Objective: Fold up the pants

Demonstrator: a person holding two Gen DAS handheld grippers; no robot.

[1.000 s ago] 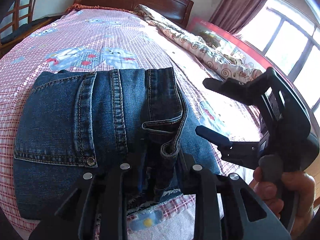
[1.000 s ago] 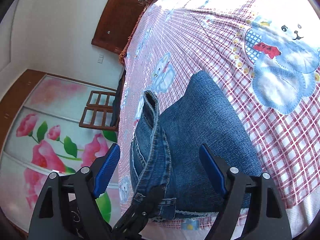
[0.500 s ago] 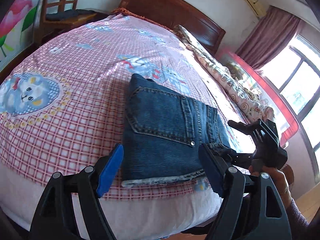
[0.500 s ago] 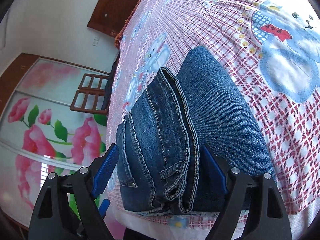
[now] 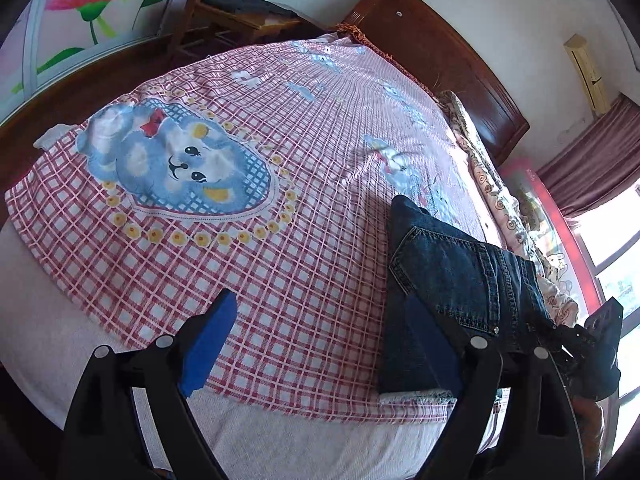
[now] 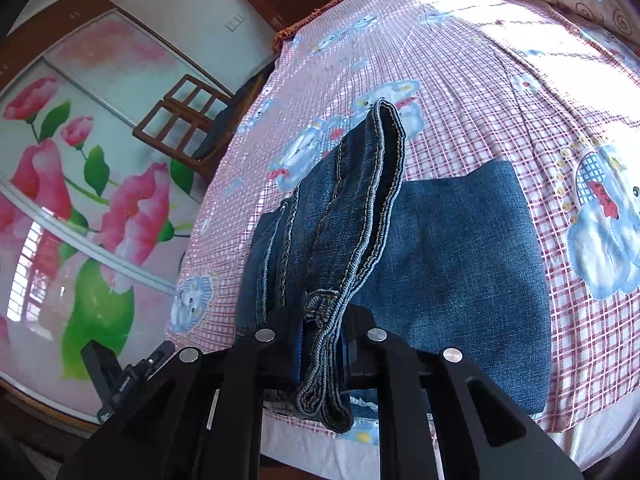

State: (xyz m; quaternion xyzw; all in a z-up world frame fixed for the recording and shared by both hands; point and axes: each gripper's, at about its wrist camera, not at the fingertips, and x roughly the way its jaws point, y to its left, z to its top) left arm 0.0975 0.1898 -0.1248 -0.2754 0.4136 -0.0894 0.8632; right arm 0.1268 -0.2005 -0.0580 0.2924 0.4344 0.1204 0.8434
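Note:
Folded blue jeans (image 5: 452,280) lie near the front edge of the bed. My left gripper (image 5: 316,308) hovers over bare sheet to their left; its jaws are opening and nothing is between its blue pads (image 5: 208,340). In the right wrist view my right gripper (image 6: 322,332) is closing, and its pads are clamped on the waistband (image 6: 360,208) of the jeans (image 6: 460,248). That edge is raised off the folded stack. The right gripper (image 5: 592,340) also shows at the jeans' right end in the left wrist view.
The bed has a pink checked sheet (image 5: 280,160) with bear prints and a wooden headboard (image 5: 440,48). A patterned quilt (image 5: 492,184) lies along the window side. A wooden chair (image 5: 236,8) and a flower-painted wardrobe (image 6: 80,200) stand beyond the bed.
My left gripper let go of the jeans, opened wide and swung away to their left. My right gripper shut on the waistband edge and lifted it.

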